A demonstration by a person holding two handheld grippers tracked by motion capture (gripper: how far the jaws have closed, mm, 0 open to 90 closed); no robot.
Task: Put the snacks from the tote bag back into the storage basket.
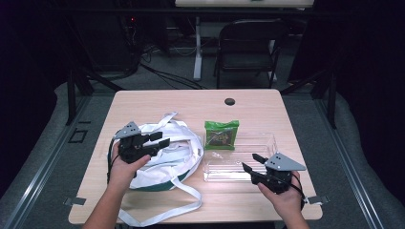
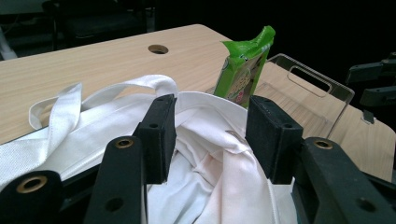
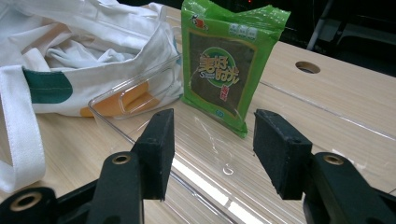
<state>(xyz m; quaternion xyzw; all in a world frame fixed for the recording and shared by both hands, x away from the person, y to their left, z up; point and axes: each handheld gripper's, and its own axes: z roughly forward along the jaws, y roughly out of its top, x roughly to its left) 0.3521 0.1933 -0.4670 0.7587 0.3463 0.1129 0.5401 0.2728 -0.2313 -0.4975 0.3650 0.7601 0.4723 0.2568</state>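
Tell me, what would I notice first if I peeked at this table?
Probably the bright green snack packet, leaning up at the far end of the clear plastic tray in the middle of the table. Next comes the crumpled white cloth bag on the left, its long straps trailing to the near edge. The left gripper sits over the bag, and the right gripper points open jaws into the tray toward the packet.

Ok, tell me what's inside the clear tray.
The clear tray holds one green snack packet, standing at its end nearest the white tote bag. The rest of its floor looks bare. The packet's back is hidden.
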